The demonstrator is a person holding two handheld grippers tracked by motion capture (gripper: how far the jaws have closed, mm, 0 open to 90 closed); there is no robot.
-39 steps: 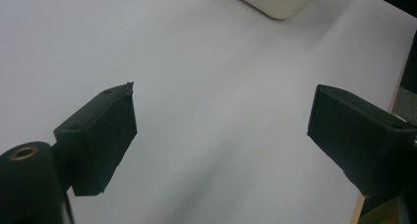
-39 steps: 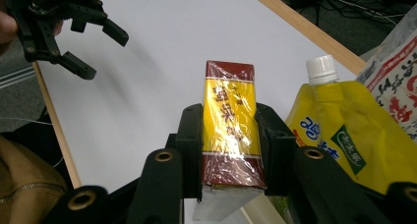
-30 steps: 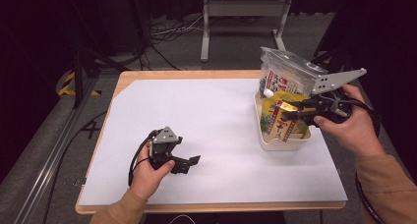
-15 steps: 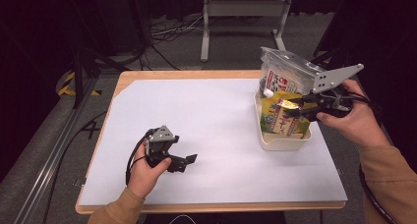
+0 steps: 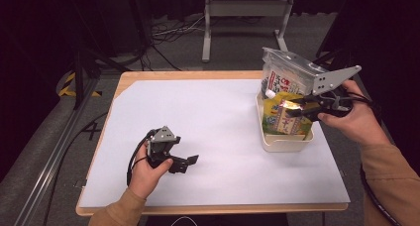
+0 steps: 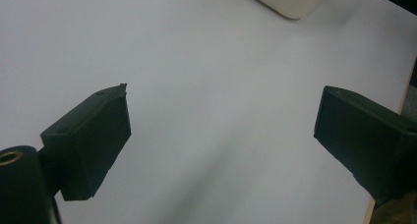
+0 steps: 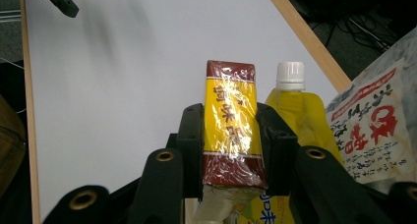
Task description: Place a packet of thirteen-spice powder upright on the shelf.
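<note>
Yellow box [image 7: 231, 121] clamped in right gripper [image 7: 231, 135], over the white bin [image 5: 287, 142] at table's right edge.

Film-wrapped carton, maroon end bands. Judged light, stiff, slick under the wrap; the jaws press its two long sides at mid-length, a sound hold. Red characters run down its face, unreadable here. Beside it a yellow spouted pouch [image 7: 297, 111], white cap, and a bag [image 7: 378, 130] with big red characters. Left gripper [image 6: 221, 135] idle over bare table [image 6: 196, 47], jaws wide apart, nothing between them.
</note>
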